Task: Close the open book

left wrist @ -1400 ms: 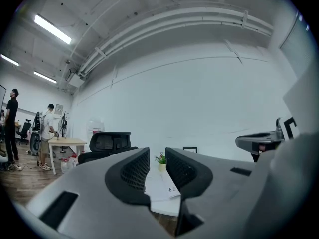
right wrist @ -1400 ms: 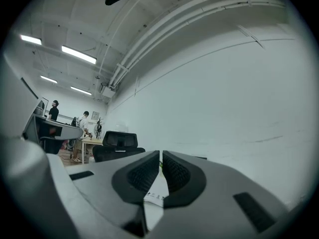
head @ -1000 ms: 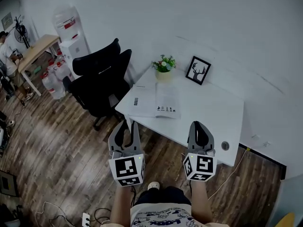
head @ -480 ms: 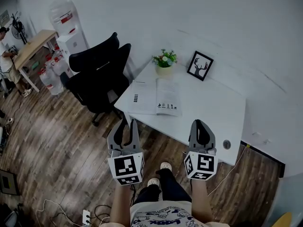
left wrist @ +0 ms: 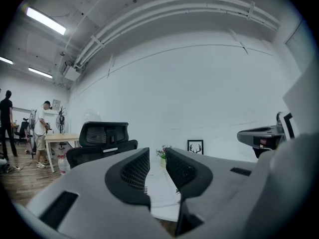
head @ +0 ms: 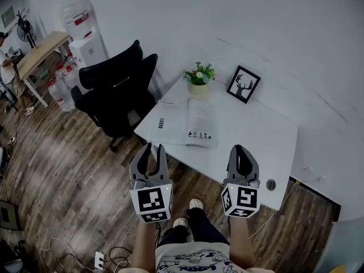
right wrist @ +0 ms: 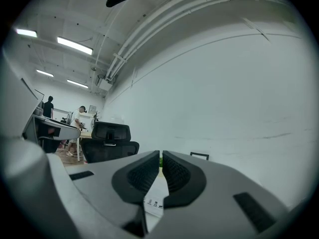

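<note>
Person has stepped nearer the table (head: 256,147) since a second ago. Open book (head: 186,124) lies flat on the smooth white top, just on the near side of the potted plant (head: 199,78). Spine points toward the plant, long axis of the spread runs across it. Pages rectangular, matte white, printed. Left hand-held gripper (head: 152,149) slightly spread, empty. Right hand-held gripper (head: 242,149) pressed together, empty. Both pads black and ribbed.

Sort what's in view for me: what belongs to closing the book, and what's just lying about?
For the job: open book, the white table it lies on, left gripper, right gripper.
Just lying about: potted plant, framed deer picture, black office chair, water dispenser.
</note>
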